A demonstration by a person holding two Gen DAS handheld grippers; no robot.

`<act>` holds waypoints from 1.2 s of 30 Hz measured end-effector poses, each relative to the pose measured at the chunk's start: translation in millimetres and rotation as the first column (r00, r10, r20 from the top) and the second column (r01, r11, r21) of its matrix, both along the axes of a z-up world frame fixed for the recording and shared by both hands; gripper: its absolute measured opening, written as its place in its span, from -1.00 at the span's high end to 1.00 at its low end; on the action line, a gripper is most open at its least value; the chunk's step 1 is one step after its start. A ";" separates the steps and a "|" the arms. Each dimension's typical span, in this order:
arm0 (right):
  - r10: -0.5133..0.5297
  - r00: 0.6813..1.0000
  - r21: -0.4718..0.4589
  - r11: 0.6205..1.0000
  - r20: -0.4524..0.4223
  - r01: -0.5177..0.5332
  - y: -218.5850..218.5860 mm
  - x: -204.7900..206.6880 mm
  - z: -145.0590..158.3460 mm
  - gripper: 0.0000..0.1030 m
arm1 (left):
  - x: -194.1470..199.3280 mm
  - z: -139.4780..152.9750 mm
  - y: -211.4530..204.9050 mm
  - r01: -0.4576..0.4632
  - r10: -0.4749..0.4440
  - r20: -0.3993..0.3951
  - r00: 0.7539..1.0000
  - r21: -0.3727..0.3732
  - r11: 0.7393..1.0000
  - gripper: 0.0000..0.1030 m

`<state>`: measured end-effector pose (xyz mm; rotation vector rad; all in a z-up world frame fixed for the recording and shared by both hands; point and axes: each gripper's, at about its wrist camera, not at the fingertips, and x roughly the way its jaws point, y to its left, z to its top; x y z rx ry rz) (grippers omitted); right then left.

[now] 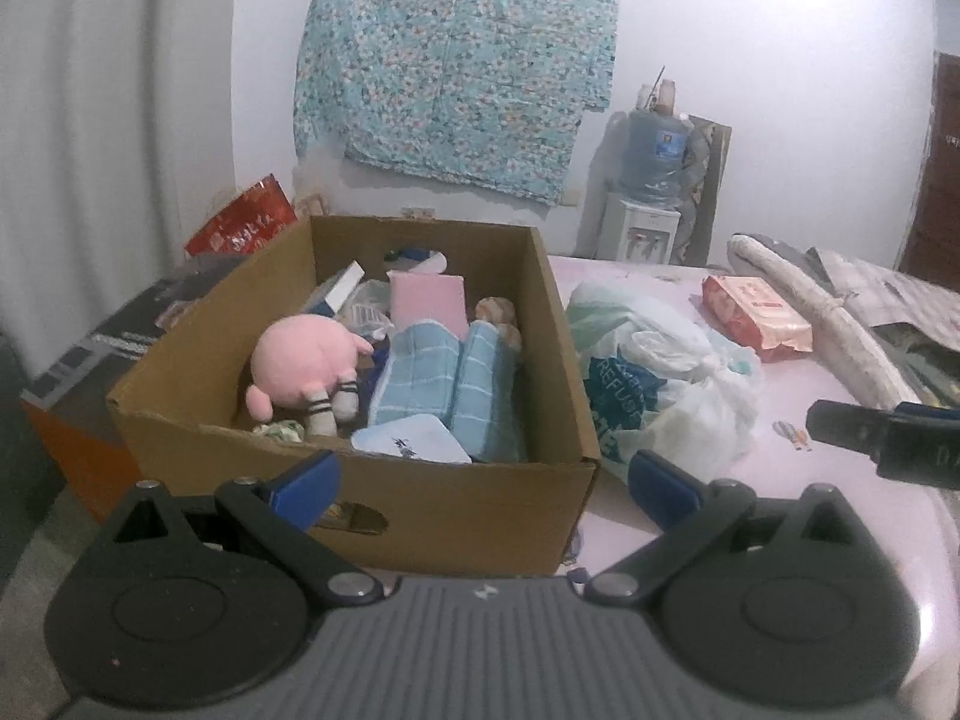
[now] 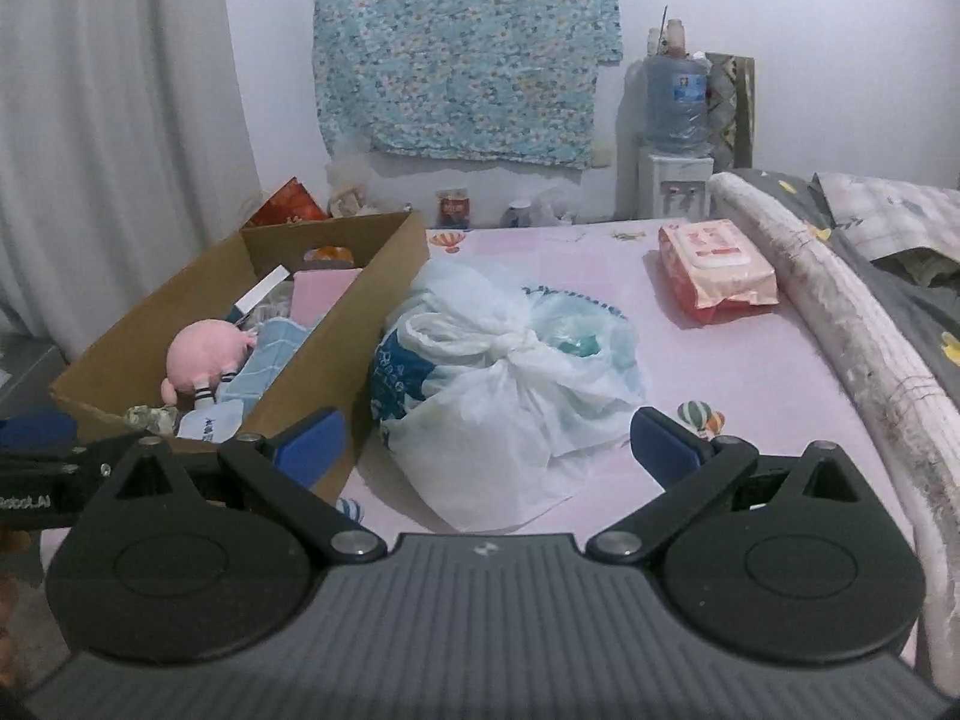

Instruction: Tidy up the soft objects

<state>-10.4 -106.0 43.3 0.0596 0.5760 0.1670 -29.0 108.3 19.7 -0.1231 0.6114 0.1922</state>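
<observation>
Pink patterned bed sheet (image 2: 750, 360) carries everything: brown cardboard box (image 1: 420, 498) at left, holding a round pink plush toy (image 1: 300, 369), knotted white plastic bag (image 2: 510, 384) beside it. Both grippers, left gripper (image 1: 483, 477) and right gripper (image 2: 486, 441), hover wide, empty. Likely next: grab the bag.

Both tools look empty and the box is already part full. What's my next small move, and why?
Probably ease the right tool forward and down onto the knot of the tied plastic bag. It lies on the bed right beside the cardboard box, directly ahead between the open fingers, while the left tool, also open, faces the box.
</observation>
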 end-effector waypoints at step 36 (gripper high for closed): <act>0.113 0.986 -0.093 0.988 -0.119 -0.124 52.1 9.8 -15.9 -0.98 | 17.5 -16.6 1.3 -0.093 0.114 -0.163 0.980 0.130 0.987 -1.00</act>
